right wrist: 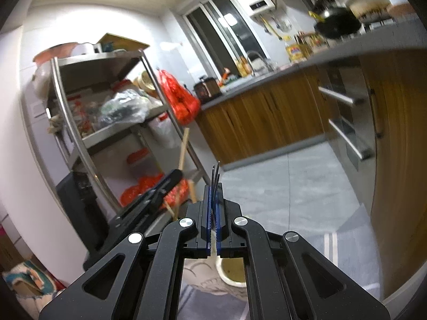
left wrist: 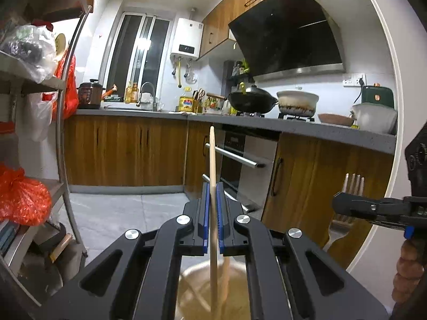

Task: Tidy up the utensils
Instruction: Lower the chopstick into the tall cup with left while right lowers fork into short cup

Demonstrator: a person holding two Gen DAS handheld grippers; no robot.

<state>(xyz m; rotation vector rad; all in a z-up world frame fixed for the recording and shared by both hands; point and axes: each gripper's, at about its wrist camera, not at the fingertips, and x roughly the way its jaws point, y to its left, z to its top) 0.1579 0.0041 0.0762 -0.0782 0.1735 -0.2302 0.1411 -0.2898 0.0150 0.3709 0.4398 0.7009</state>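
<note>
left wrist view: your left tongs [left wrist: 212, 208] clench a chopstick [left wrist: 212, 165] standing upright mid-frame, while right tongs [left wrist: 344, 205] at right edge clamp a fork [left wrist: 353, 186], tines up.

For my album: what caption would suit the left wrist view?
Left gripper clamps an upright chopstick in a kitchen, right gripper holding a fork alongside.

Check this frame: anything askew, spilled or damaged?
Nothing stands out. The left gripper holds a wooden chopstick upright; the right gripper holds a fork, tines up. No spill or damage shows.
</note>
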